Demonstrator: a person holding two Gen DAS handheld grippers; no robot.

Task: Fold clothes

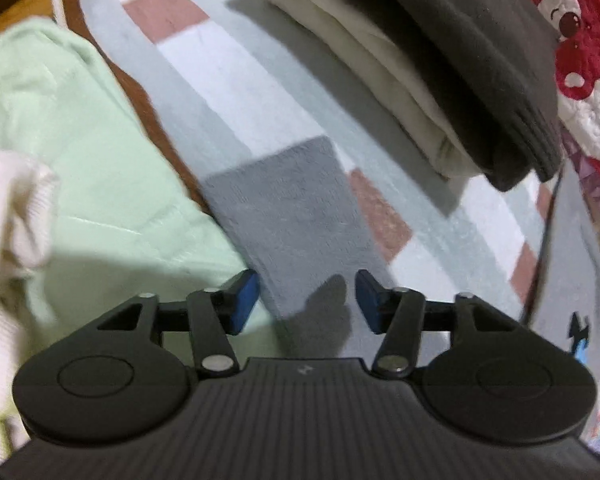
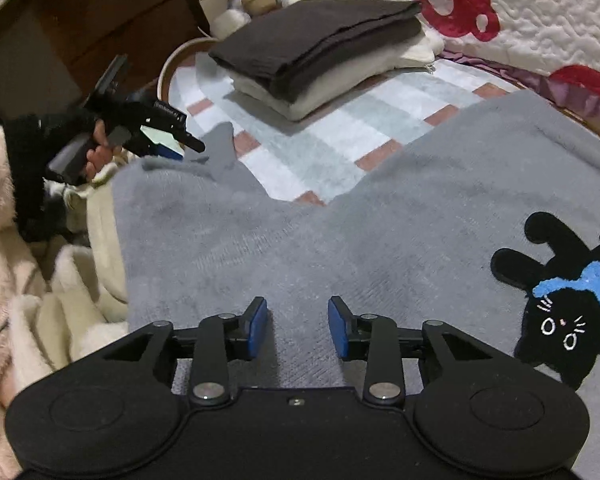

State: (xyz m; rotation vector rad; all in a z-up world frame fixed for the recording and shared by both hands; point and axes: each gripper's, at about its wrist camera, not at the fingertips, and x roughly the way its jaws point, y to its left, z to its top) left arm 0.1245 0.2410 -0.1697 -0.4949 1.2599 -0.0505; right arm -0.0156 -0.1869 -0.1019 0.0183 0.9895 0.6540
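I see two folded garments, a dark one on a cream one, already stacked at the far edge of the checked mat. The grey fleece garment with a black cat patch lies spread and unfolded across the mat's near edge. My left tongs and right tongs are both open, holding nothing.

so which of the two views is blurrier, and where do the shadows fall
Left wrist view: clearly softer, with motion smear over the checked rug and green cloth; the folded stack casts a shadow leftward, and the fingers shadow the grey garment. Right wrist view: sharper, the black cat patch crisp, with fisheye bending at the edges.
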